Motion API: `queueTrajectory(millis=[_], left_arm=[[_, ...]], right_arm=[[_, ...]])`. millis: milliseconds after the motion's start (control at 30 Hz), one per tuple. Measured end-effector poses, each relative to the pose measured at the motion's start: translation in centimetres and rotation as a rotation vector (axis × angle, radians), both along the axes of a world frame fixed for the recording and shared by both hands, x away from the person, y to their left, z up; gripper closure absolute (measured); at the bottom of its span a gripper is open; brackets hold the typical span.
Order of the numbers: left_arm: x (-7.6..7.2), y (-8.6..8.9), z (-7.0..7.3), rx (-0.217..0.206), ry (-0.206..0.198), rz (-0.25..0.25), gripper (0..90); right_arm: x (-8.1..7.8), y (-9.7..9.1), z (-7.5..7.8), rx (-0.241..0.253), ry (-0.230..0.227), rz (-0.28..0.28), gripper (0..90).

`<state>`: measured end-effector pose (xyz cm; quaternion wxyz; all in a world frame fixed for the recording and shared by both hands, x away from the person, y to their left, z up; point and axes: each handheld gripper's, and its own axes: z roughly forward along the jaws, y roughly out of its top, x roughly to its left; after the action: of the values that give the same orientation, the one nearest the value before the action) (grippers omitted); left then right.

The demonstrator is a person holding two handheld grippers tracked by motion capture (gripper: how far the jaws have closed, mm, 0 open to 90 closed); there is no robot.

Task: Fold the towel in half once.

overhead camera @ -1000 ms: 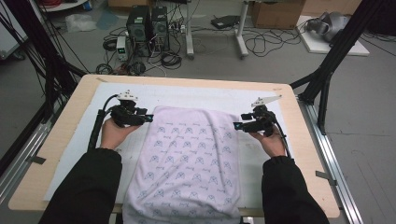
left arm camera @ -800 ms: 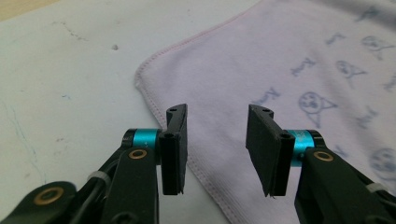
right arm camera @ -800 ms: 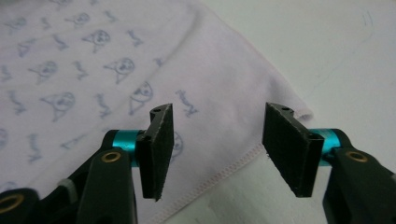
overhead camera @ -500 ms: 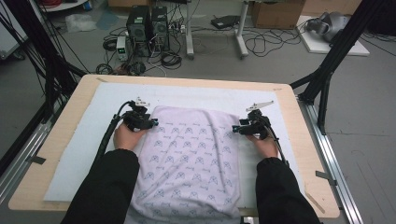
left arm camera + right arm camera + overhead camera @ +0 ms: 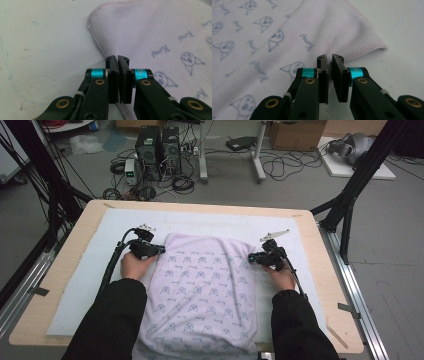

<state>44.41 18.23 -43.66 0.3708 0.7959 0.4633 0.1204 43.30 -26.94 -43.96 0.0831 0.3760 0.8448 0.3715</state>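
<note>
A pale pink towel (image 5: 202,295) printed with small blue faces and words is lying flat on the white mat (image 5: 80,290) covering the tabletop (image 5: 325,285), its near edge hanging over the front. The left gripper (image 5: 159,249) and right gripper (image 5: 251,258), having just been closing, are pinching the stitched side hems near the far corners. Since a second ago both hands have moved inward onto the towel.

The pink towel (image 5: 162,30) has little blue words printed on it (too small and curly to read).
</note>
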Motion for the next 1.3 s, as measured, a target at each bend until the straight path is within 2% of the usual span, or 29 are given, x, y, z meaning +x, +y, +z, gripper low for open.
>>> queueTrajectory(millis=[133, 200, 233, 333, 433, 467, 567, 633, 667, 733, 800, 900, 1067, 1167, 1200, 1267, 1300], left_arm=[[-0.5, 0.7, 1.4, -0.04, -0.04, -0.017, 87.1], [-1.0, 1.4, 2.6, -0.084, -0.067, -0.03, 87.1], [-1.3, 1.8, 3.1, -0.086, -0.08, -0.036, 87.1], [-2.1, 2.7, 4.5, -0.115, -0.104, -0.052, 87.1], [-3.3, 3.5, 5.7, -0.133, -0.136, -0.081, 87.1], [-3.8, 3.7, 6.1, -0.133, -0.138, -0.094, 87.1], [-5.8, 4.2, 6.8, -0.153, -0.167, -0.124, 87.1], [-7.1, 4.7, 6.7, -0.167, -0.175, -0.136, 87.1], [-7.9, 4.9, 6.5, -0.169, -0.179, -0.146, 87.0], [-9.3, 5.2, 6.1, -0.179, -0.187, -0.171, 87.0], [-11.1, 5.4, 5.6, -0.184, -0.208, -0.175, 87.0], [-14.1, 5.6, 4.7, -0.198, -0.229, -0.199, 87.0], [-17.8, 5.7, 3.3, -0.175, -0.221, -0.241, 86.9], [-18.7, 5.9, 2.4, -0.16, -0.186, -0.259, 86.1], [-18.8, 6.0, 2.0, -0.156, -0.17, -0.264, 83.7], [-18.6, 6.0, 1.6, -0.14, -0.142, -0.266, 67.1], [-18.3, 6.0, 1.4, -0.143, -0.127, -0.264, 60.1]], right_arm=[[-0.4, -0.5, 1.2, 0.076, -0.011, -0.003, 84.7], [-0.7, -0.8, 2.1, 0.1, -0.036, -0.006, 84.9], [-1.0, -1.1, 2.7, 0.124, -0.05, -0.002, 84.9], [-1.5, -1.7, 4.1, 0.151, -0.058, 0.008, 85.0], [-2.1, -2.2, 5.6, 0.195, -0.047, 0.02, 85.0], [-2.4, -2.2, 6.2, 0.191, -0.054, 0.027, 85.0], [-3.7, -2.3, 7.4, 0.225, -0.059, 0.063, 84.9], [-4.9, -2.3, 7.8, 0.233, -0.052, 0.09, 84.9], [-5.7, -2.2, 8.0, 0.235, -0.067, 0.112, 84.7], [-7.1, -2.2, 8.1, 0.209, -0.079, 0.14, 84.7], [-8.6, -2.4, 8.1, 0.246, -0.093, 0.149, 84.7], [-11.1, -2.4, 7.7, 0.239, -0.109, 0.176, 84.7], [-14.7, -2.3, 6.0, 0.229, -0.068, 0.211, 84.6], [-15.8, -2.1, 4.8, 0.198, -0.026, 0.235, 80.3], [-15.9, -2.1, 4.5, 0.18, -0.026, 0.239, 76.1], [-15.9, -2.3, 4.1, 0.166, -0.023, 0.224, 69.6], [-15.7, -2.4, 4.1, 0.177, -0.024, 0.212, 63.9]])
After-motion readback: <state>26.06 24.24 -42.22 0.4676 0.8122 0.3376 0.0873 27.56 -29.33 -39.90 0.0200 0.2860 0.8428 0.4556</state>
